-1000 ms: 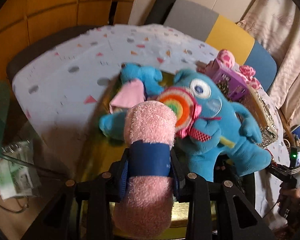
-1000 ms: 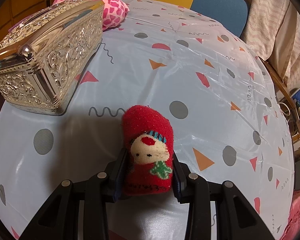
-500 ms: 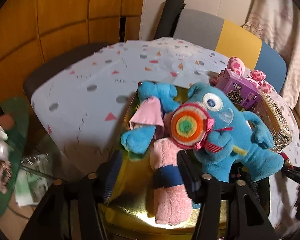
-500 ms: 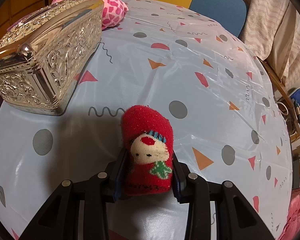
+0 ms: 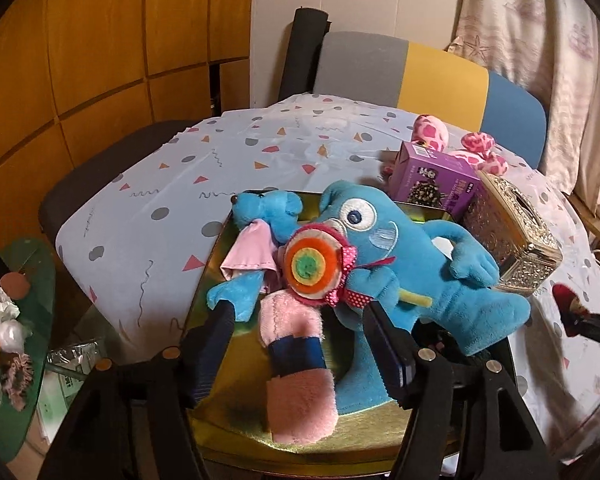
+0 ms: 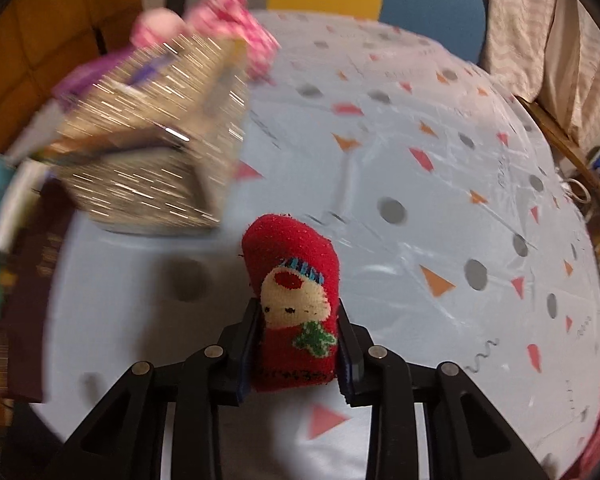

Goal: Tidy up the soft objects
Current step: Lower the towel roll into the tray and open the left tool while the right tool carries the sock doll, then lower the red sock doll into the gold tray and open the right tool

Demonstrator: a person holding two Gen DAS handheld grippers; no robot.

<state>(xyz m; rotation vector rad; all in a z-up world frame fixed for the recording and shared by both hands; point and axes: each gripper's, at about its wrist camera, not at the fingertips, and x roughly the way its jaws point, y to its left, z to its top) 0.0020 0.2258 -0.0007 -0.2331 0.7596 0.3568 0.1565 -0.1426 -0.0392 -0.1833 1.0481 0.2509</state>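
The counter (image 5: 148, 184) is filling mid-frame. The gold tray (image 5: 228, 420), lower centre, is carrying the blue plush (image 5: 412, 264) and pink sock roll (image 5: 296, 360), lying free while the left hand-held gripper (image 5: 300, 344) is opening wide. The right hand-held gripper (image 6: 298, 344) is closing on the red sock roll (image 6: 294, 292), low centre: light, squashy, best pinched mid-body.

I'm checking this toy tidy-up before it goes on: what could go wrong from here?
1. The pink sock lies between the opening left hand-held gripper jaws; a finger may snag it.
2. The big blue plush overhangs the gold tray edge and could slide off.
3. The right hand-held gripper pinches only the red sock at its lower end; it may slip.
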